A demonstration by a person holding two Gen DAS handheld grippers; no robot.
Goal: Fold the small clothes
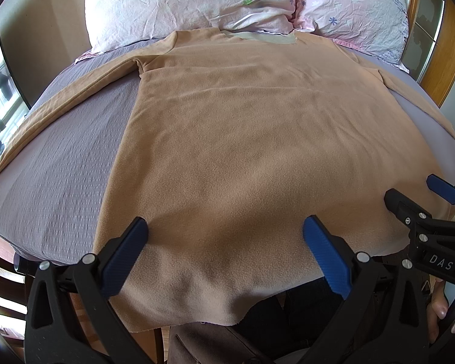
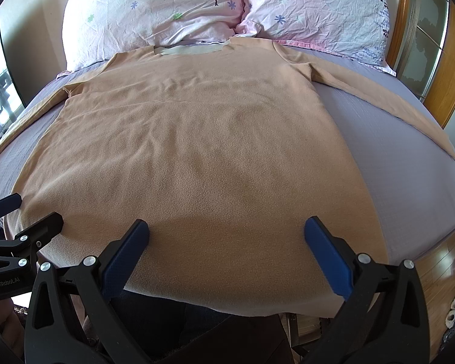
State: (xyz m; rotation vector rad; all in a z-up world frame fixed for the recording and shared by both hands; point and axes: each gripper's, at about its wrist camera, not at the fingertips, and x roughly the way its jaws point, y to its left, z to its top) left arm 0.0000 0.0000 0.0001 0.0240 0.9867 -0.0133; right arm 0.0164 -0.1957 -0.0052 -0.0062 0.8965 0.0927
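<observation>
A tan long-sleeved fleece top (image 1: 242, 127) lies flat on the bed, collar toward the pillows, sleeves spread out to both sides. Its hem hangs over the near bed edge. My left gripper (image 1: 224, 230) is open and empty above the hem's left part. My right gripper (image 2: 227, 230) is open and empty above the hem's right part of the top (image 2: 197, 139). The right gripper also shows in the left wrist view (image 1: 409, 191), and the left gripper in the right wrist view (image 2: 30, 209).
The bed has a grey-lilac sheet (image 1: 60, 157) (image 2: 394, 151). Two floral pillows (image 1: 191, 0) (image 2: 318, 9) lie at the head. A wooden headboard frame (image 2: 446, 75) stands at the right. Wooden floor (image 2: 439, 267) shows beyond the bed's corner.
</observation>
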